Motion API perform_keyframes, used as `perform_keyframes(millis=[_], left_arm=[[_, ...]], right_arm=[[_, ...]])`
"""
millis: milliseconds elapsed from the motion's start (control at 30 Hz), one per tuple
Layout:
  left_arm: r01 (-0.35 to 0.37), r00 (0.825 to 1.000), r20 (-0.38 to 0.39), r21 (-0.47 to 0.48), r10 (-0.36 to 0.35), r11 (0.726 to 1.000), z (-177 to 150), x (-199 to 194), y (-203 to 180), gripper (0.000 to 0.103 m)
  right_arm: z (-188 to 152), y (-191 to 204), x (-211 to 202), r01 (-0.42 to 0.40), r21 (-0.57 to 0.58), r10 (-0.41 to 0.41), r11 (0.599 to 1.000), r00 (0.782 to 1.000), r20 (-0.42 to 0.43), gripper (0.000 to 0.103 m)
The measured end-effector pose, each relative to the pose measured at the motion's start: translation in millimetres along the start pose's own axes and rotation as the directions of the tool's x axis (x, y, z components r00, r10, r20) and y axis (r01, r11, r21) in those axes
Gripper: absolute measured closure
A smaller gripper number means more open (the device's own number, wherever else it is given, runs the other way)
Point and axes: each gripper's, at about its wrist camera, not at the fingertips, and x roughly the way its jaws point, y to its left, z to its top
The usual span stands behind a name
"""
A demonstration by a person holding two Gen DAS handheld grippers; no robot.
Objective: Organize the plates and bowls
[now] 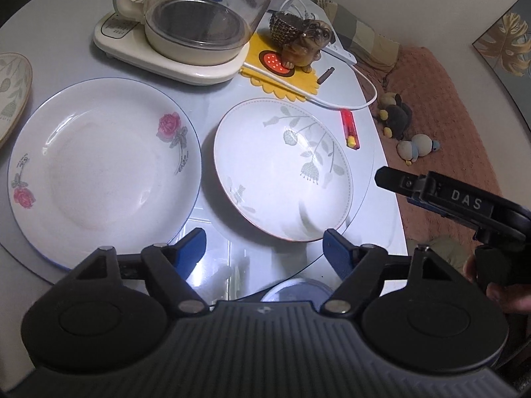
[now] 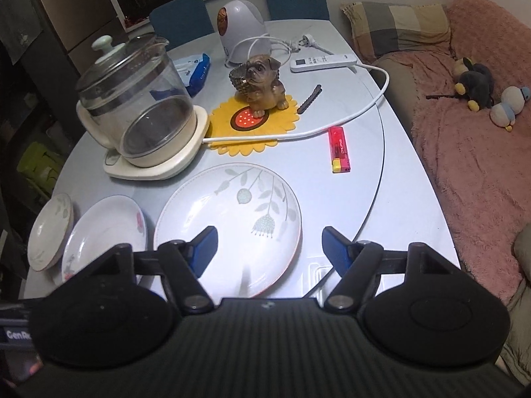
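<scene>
Peeking past the frame's left edge, a patterned bowl point(image 1: 11, 96) shows only partly.

Pale table point(image 2: 332, 199) in dim light; pink-covered sofa point(image 2: 471, 152) at right, two blue chairs point(image 2: 181, 20) at far side.

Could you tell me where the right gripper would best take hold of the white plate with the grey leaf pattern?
Probably the near rim of the white plate with the grey leaf pattern, approached from the table's front edge: it lies flat, so only its thin raised rim fits between the open right gripper.
</scene>
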Motion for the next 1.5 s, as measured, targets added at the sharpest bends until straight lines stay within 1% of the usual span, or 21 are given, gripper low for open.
perform_keyframes(millis=[67,133,167,300,367,433,533,600,633,700,733,767,800,900,1000,1100,1167,1333,1500], left_arm=[[0.003,1.000,-0.010,0.001,-0.003,1.000,2,11,-1,0.028],[-0.006,1.000,-0.017,-0.007,0.006,1.000,3,22,-1,0.031],[-0.013,1.000,-0.017,-0.016,0.013,1.000,3,27,-1,0.035],[-0.024,0.999,-0.022,-0.063,0.022,0.998,6,41,4,0.041],[-0.028,0.999,-0.020,-0.078,0.026,0.997,7,46,7,0.043],[-0.045,0.999,-0.024,-0.061,0.043,0.997,7,51,7,0.043],[-0.035,0.999,-0.029,-0.072,0.033,0.997,7,57,10,0.046],[-0.045,0.999,-0.025,-0.072,0.043,0.996,7,60,10,0.047],[-0.044,0.999,-0.023,-0.077,0.042,0.996,8,62,11,0.048],[-0.043,0.999,-0.019,-0.085,0.041,0.995,9,65,11,0.050],[-0.046,0.999,-0.015,-0.082,0.045,0.996,9,67,10,0.050],[-0.048,0.999,-0.014,-0.073,0.047,0.996,10,68,10,0.052],[-0.050,0.999,-0.014,-0.066,0.049,0.997,9,70,9,0.054],[-0.052,0.999,-0.007,-0.060,0.052,0.997,10,72,7,0.058],[-0.067,0.998,0.003,-0.044,0.067,0.997,10,75,4,0.060],[-0.063,0.998,0.010,-0.052,0.064,0.997,13,70,5,0.064],[-0.059,0.998,0.027,-0.037,0.060,0.998,15,63,3,0.065],[-0.039,0.998,0.047,-0.047,0.041,0.998,19,48,0,0.065],[-0.021,0.998,0.059,-0.083,0.026,0.996,18,39,5,0.065]], right_arm=[[4,-3,15,0.012,-0.019,-0.012,1.000,1.000,-0.009,0.034],[8,-6,31,0.003,-0.035,-0.004,0.999,1.000,-0.025,0.038],[10,-8,39,-0.013,-0.034,0.012,0.999,0.999,-0.037,0.043],[15,-11,74,-0.006,-0.034,0.003,0.999,0.998,-0.070,0.051],[17,-12,84,-0.007,-0.030,0.005,1.000,0.998,-0.068,0.051],[19,-14,92,0.000,-0.027,-0.002,1.000,0.998,-0.064,0.052],[23,-17,99,0.007,-0.010,-0.008,1.000,0.998,-0.058,0.052],[25,-18,105,0.000,-0.012,-0.001,1.000,0.998,-0.069,0.052],[26,-18,107,-0.008,-0.015,0.007,1.000,0.997,-0.071,0.053],[27,-19,111,-0.027,-0.019,0.026,0.999,0.997,-0.078,0.064],[27,-20,113,-0.035,-0.017,0.034,0.999,0.996,-0.082,0.067],[27,-20,115,-0.043,-0.016,0.042,0.999,0.996,-0.085,0.074],[27,-20,117,-0.047,-0.020,0.046,0.999,0.995,-0.087,0.078],[27,-20,119,-0.050,-0.032,0.047,0.998,0.995,-0.088,0.079],[28,-24,121,-0.083,-0.026,0.080,0.996,0.992,-0.095,0.080],[28,-28,121,-0.108,-0.036,0.105,0.993,0.990,-0.095,0.082],[29,-29,119,-0.115,-0.038,0.111,0.993,0.989,-0.093,0.083],[33,-26,107,-0.118,-0.067,0.113,0.991,0.991,-0.068,0.085],[33,-34,100,-0.147,-0.021,0.145,0.989,0.986,-0.084,0.089]])
